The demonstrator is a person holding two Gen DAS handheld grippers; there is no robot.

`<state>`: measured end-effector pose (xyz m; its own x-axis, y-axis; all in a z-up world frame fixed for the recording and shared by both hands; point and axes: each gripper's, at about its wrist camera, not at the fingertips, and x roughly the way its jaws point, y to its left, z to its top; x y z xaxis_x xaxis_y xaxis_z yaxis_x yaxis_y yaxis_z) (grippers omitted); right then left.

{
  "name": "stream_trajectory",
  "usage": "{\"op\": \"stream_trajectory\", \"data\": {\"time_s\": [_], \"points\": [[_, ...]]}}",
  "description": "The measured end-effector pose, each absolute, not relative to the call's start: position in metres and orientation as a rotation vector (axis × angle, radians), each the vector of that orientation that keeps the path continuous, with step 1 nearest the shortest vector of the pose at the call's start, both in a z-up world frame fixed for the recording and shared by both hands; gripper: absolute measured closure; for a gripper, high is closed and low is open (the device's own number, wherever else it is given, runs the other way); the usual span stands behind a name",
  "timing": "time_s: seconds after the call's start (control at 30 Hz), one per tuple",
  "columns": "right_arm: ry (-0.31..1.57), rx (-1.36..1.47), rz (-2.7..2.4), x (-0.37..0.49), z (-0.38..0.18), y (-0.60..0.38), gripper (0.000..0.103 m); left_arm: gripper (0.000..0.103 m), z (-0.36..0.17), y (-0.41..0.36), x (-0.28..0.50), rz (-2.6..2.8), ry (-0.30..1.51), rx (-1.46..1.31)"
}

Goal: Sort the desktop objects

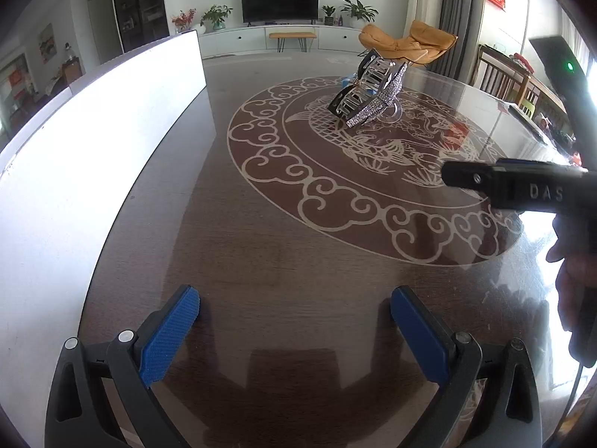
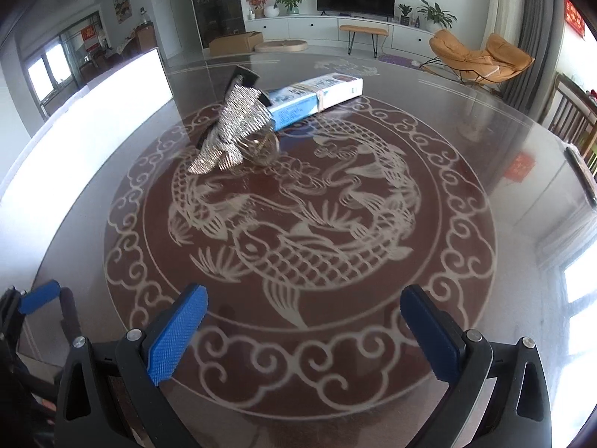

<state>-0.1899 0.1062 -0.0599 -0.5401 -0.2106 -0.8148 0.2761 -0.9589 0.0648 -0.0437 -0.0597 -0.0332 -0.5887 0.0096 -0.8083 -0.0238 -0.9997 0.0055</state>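
2 grippers hang over the table (image 2: 485, 171), and we hold nothing in either. Our left gripper (image 1: 294, 321) has its jaws spread wide, blue pads (image 1: 168, 336) facing each other above bare dark wood near the table's edge. Our right gripper (image 2: 304, 324) is spread just as wide, over the lower rim of the carp medallion (image 2: 298, 231) inlaid under the glass top.

From the left wrist view we see the right gripper's black body (image 1: 522, 186) coming in from the right, with a hand (image 1: 574, 280) wrapped on its handle. From the right wrist view, the left gripper shows as a blue pad and black frame at the lower left edge.

We count 2 things to sort, both at the far side of the medallion, well apart from both grippers. The hair clip (image 2: 233, 130), rhinestone-covered with black teeth, lies tilted on the glass. The box (image 2: 317, 95), white and blue and bound with a band, lies flat just behind it; we cannot tell whether they touch. In the left wrist view only a blue sliver shows behind the clip (image 1: 369, 93).

A white panel (image 1: 93, 142) stands along the table's left side.
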Motion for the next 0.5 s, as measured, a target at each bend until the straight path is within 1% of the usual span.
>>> {"op": "stream_trajectory", "data": {"time_s": [0.17, 0.27, 0.33, 0.4, 0.43, 0.47, 0.5], "points": [[-0.014, 1.325, -2.525, -0.250, -0.045, 0.058, 0.000, 0.000, -0.033, -0.060, -0.044, 2.783, 0.025, -1.416], [-0.012, 1.389, -2.545, -0.282, -0.051, 0.041, 0.000, 0.000, -0.033, -0.060, -0.044, 2.783, 0.024, -1.415], [-0.042, 1.441, -2.544, -0.297, -0.060, 0.038, 0.000, 0.000, -0.034, -0.060, -0.044, 2.783, 0.024, -1.415], [-0.106, 1.456, -2.515, -0.305, -0.067, 0.042, 0.011, 0.000, -0.034, -0.060, -0.044, 2.783, 0.023, -1.415], [-0.113, 1.427, -2.526, -0.305, -0.065, 0.045, 0.027, 0.000, -0.034, -0.060, -0.044, 2.784, 0.023, -1.415], [-0.134, 1.394, -2.512, -0.303, -0.062, 0.048, 0.038, 0.000, -0.034, -0.060, -0.045, 2.784, 0.023, -1.415], [-0.149, 1.389, -2.493, -0.302, -0.060, 0.053, 0.039, 0.000, -0.034, -0.059, -0.045, 2.784, 0.023, -1.415]]}}
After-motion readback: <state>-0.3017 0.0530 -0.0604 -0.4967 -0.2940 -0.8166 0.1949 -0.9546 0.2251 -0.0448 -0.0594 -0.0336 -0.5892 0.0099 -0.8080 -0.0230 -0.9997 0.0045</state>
